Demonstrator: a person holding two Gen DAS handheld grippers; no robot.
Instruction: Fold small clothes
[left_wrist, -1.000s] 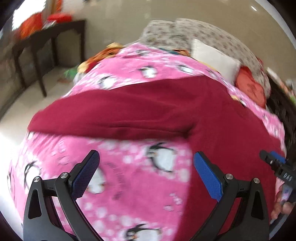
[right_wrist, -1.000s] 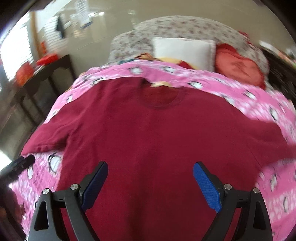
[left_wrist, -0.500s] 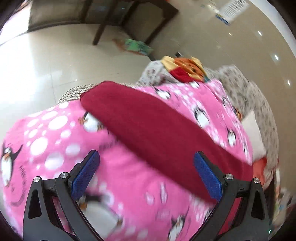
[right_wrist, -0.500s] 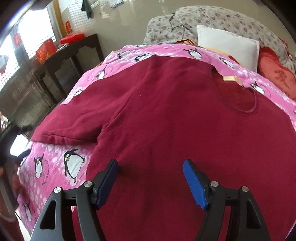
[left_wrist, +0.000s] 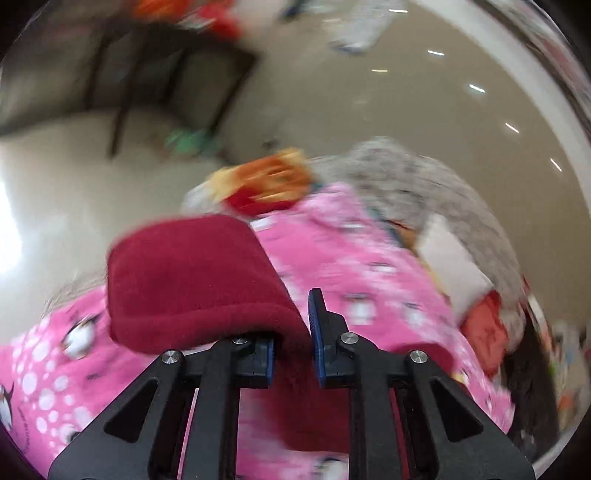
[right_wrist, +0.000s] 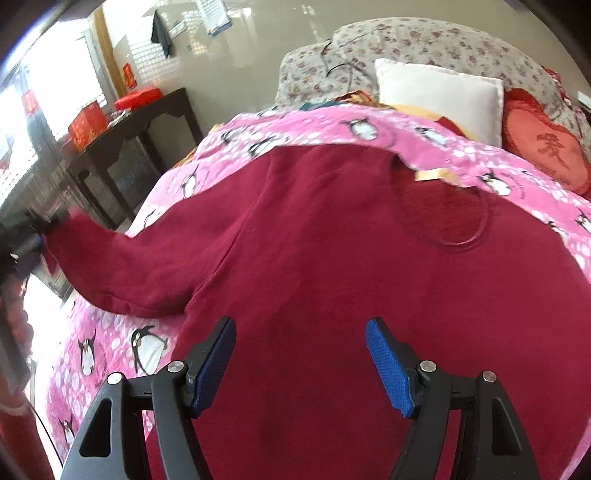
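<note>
The sweater (right_wrist: 351, 258) lies spread over the pink blanket (right_wrist: 332, 129), filling the center and lower right of the right wrist view. Its sleeve (left_wrist: 192, 280) runs to the left edge of that frame, where the left claw (left_wrist: 291, 345) pinches the cuff end; in the left wrist view the sleeve folds over the claw's 2 nearly closed fingers at center frame, lifted off the blanket. That view is blurred. The right claw (right_wrist: 301, 363) hangs spread wide at the bottom of its frame, over the sweater's lower body, gripping nothing. A white pillow (right_wrist: 439, 96) sits upper right.
</note>
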